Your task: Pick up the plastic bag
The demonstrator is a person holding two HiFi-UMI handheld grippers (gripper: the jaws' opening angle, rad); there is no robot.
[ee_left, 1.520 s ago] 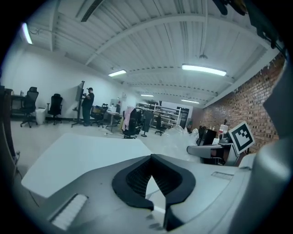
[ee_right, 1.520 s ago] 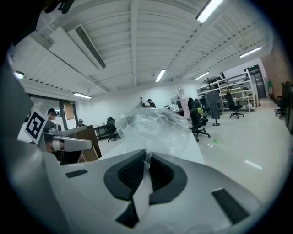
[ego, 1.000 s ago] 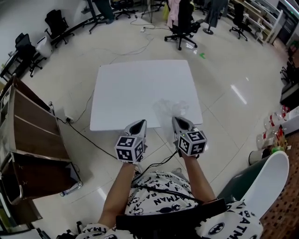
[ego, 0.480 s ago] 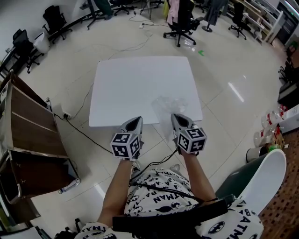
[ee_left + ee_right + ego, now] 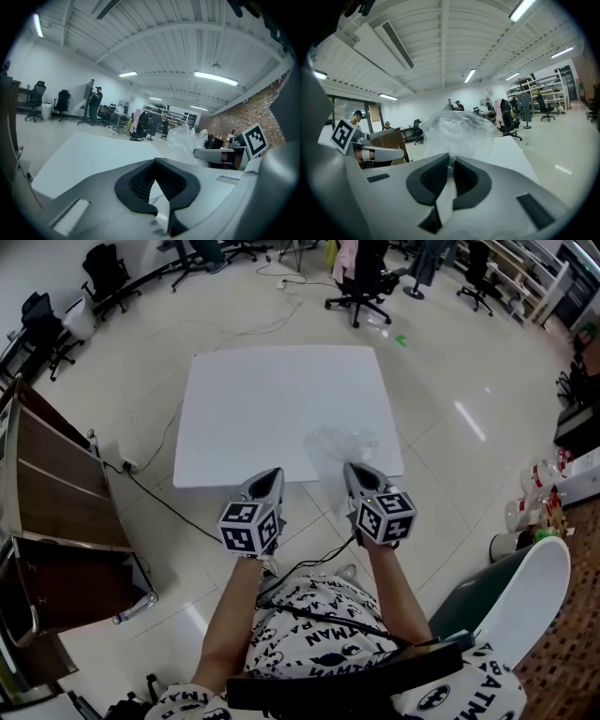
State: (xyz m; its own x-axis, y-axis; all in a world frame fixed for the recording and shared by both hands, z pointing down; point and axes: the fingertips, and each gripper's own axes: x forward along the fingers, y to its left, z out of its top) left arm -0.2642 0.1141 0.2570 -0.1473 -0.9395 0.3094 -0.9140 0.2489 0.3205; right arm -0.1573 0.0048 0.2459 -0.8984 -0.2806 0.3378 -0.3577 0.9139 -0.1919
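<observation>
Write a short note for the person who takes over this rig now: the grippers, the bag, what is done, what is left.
Left gripper: jaws together, nothing between them, held at the near edge of the white table.
Right gripper: shut on a fold of the clear plastic bag.
Bag: by the table's near right edge; most of it seems to rest on the top.
Done: the bag is gripped.
Left: lift it clear of the table, probably straight up with the right gripper.

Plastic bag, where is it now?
In the head view, the plastic bag is by the white table's near right edge, pinched in the right tongs.
</observation>
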